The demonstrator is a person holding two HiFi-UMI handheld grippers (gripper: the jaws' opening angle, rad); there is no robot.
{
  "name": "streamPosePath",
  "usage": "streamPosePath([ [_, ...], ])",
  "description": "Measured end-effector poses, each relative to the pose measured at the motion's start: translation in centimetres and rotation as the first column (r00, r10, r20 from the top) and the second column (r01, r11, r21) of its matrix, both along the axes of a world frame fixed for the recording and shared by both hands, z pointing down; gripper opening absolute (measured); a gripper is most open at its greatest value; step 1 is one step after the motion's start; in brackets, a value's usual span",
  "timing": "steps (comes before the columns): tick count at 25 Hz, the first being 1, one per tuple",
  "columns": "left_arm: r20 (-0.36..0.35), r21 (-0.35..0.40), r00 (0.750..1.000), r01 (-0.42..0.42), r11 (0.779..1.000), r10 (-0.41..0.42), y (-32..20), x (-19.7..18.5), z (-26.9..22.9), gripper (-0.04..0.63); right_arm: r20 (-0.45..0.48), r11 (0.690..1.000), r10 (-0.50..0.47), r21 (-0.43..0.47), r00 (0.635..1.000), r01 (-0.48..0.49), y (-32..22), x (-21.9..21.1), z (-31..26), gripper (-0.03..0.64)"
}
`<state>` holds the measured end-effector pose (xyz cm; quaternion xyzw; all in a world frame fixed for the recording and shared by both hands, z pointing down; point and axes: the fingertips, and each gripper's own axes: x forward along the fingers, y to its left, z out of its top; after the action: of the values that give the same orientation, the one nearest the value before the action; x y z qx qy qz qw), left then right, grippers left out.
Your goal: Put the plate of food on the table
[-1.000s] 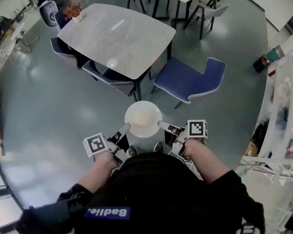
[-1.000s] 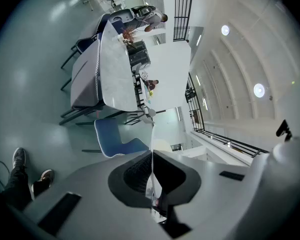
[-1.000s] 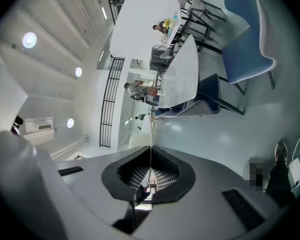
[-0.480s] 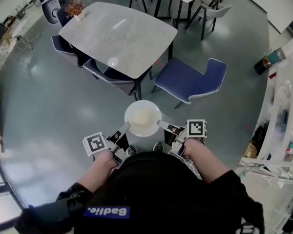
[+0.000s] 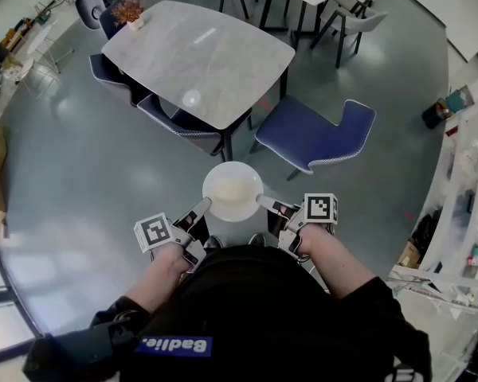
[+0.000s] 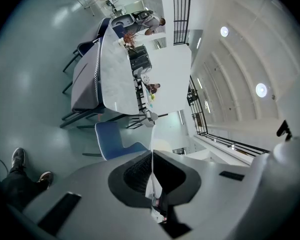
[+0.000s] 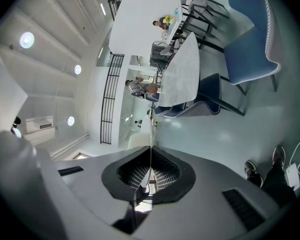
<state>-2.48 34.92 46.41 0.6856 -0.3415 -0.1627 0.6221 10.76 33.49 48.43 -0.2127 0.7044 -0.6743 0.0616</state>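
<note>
Plate (image 5: 233,191) clamped at rim by left tongs (image 5: 202,208) and right tongs (image 5: 262,202), opposite sides. Held over floor (image 5: 88,173), bench (image 5: 195,58) well apart.

Bright, even indoor light is filling every view. Round ceiling lamps (image 6: 260,89) are glowing, a glare spot is shining on the table (image 5: 223,54), and fisheye distortion is bending the edges, darkening the corners.

The round white plate (image 5: 233,191), carrying pale yellowish food, hangs level above the floor, pinched at opposite rims by the left tongs (image 5: 205,207) and right tongs (image 5: 260,201), well apart from the grey marble worktop (image 5: 199,58).
</note>
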Motion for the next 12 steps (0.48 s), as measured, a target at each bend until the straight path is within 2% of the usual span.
streamPosePath([
  [6,-0.01,-0.015,0.999,0.049,0.999,-0.049,-1.1,1.2,0.9,0.011,-0.012,0.999,-0.023,-0.031,1.0,0.023,-1.6,1.3,1.0,0.015],
  [12,-0.014,-0.013,0.998,0.06,0.998,-0.06,-3.8,1.2,1.3,0.012,-0.01,0.999,-0.043,-0.013,0.999,0.043,-4.4,1.3,1.4,0.015],
])
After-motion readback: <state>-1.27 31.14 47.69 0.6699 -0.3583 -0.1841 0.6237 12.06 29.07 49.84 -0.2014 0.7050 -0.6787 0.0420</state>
